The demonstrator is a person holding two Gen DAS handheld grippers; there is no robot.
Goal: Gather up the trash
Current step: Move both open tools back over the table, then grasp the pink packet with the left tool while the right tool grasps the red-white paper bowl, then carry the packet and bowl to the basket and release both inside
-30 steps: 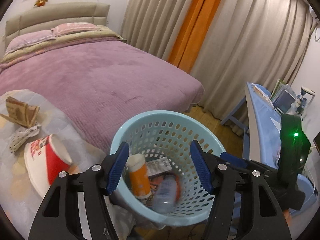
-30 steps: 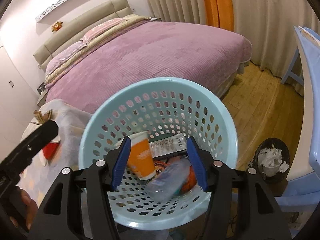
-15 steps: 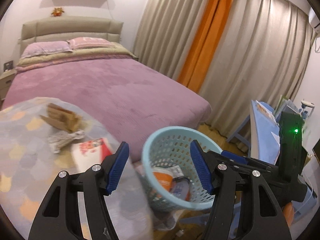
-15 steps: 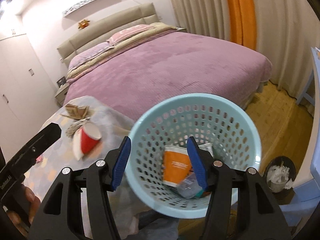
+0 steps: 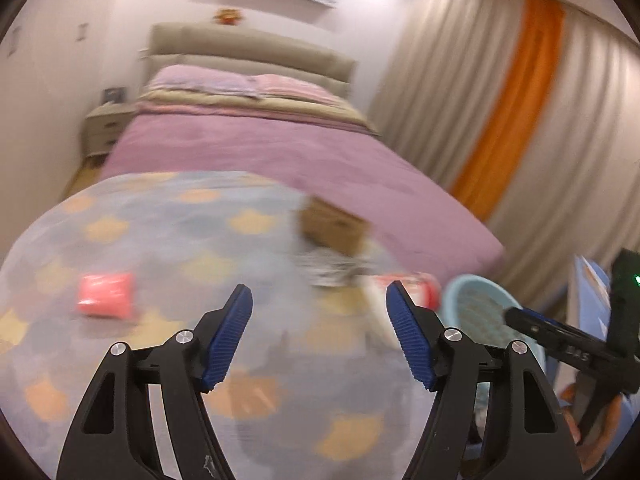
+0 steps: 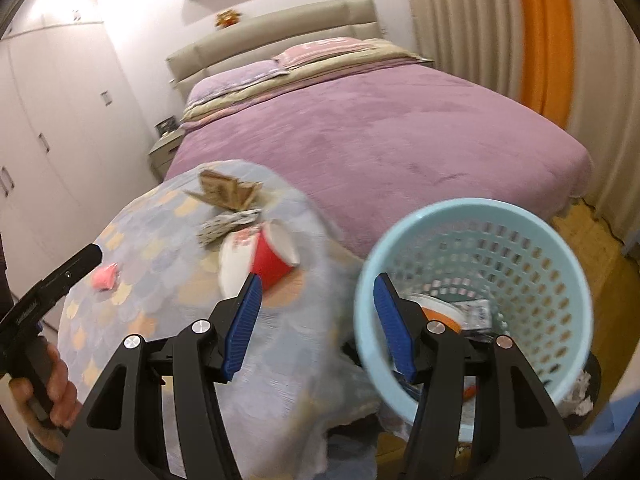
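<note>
On the round table's patterned cloth (image 6: 160, 312) lie a pink packet (image 6: 105, 278), a torn cardboard box (image 6: 224, 194), a crumpled patterned paper (image 6: 228, 224) and a red paper cup (image 6: 272, 260) tipped against a white bowl (image 6: 230, 270). The light blue basket (image 6: 472, 216) stands beside the table with an orange cup (image 6: 440, 314) and wrappers inside. My left gripper (image 5: 319, 300) hovers over the cloth, jaws opening, nothing between them; the pink packet (image 5: 104, 294) lies to its left. My right gripper (image 6: 318, 284) is open and empty between table edge and basket.
A purple bed (image 6: 380, 128) fills the space behind the table, with curtains (image 5: 460, 92) on the right and white wardrobes (image 6: 52, 120) on the left. A dark floor bin (image 6: 580, 396) with white paper sits behind the basket. A hand (image 6: 52, 392) holds the left tool.
Both views have swung left, from over the basket to the table. The pink packet has come into view. The left jaws stand slightly wider.
</note>
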